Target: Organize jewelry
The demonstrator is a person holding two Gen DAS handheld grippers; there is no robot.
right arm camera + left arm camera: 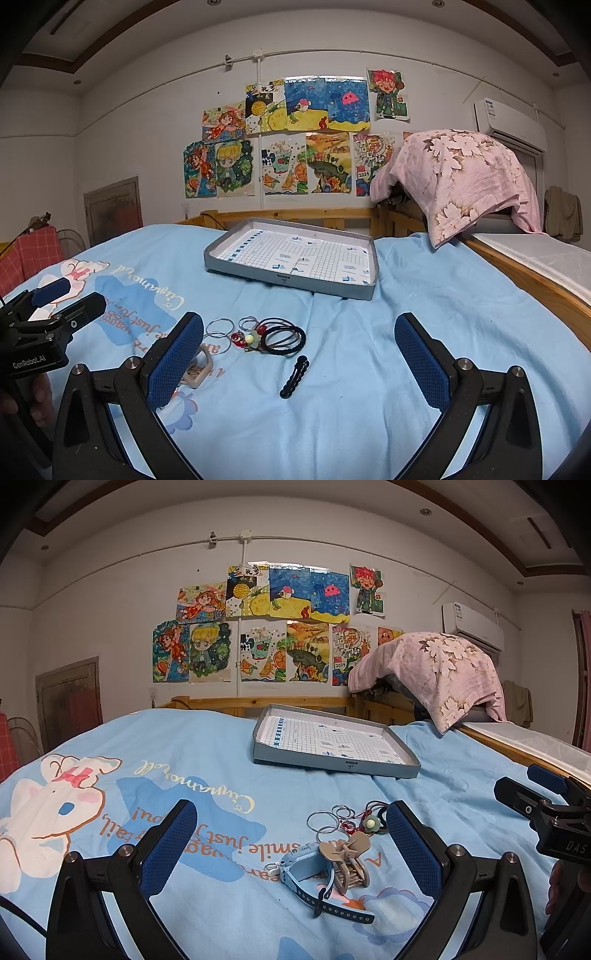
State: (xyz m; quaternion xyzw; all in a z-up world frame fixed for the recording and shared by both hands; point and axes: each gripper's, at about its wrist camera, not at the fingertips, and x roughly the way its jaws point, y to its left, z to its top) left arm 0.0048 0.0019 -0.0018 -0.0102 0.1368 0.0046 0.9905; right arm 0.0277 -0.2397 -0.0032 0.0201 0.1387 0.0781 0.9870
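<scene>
The left tongs (291, 834) hover low over the bed with their blue pads spread wide apart, gripping nothing. Between them lie a blue watch (314, 877) with its strap trailing toward the camera, and a beige hair claw (347, 864) touching it on the right. Just beyond sit thin silver rings (325, 819) and a small green flower charm (370, 824) on red cord.

The right tongs (299, 349) are likewise wide open and empty above the blue bedsheet (406, 314). Between their pads a black hair clip (294, 376) lies alone on the sheet. A little farther on are coiled black hair ties (284, 339), touching the charm with its red beads, and the silver rings to the left of those. The beige claw is partly hidden behind the left pad.

Well past the jewelry, a shallow grey tray (288, 284) lined with grid-printed paper rests on the bed; it looks empty, though a small mark on the paper is too faint to identify. Behind it run a wooden bed rail (295, 216), a pink floral cloth (461, 177) draped over something, and children's drawings (291, 136) on the wall.
</scene>
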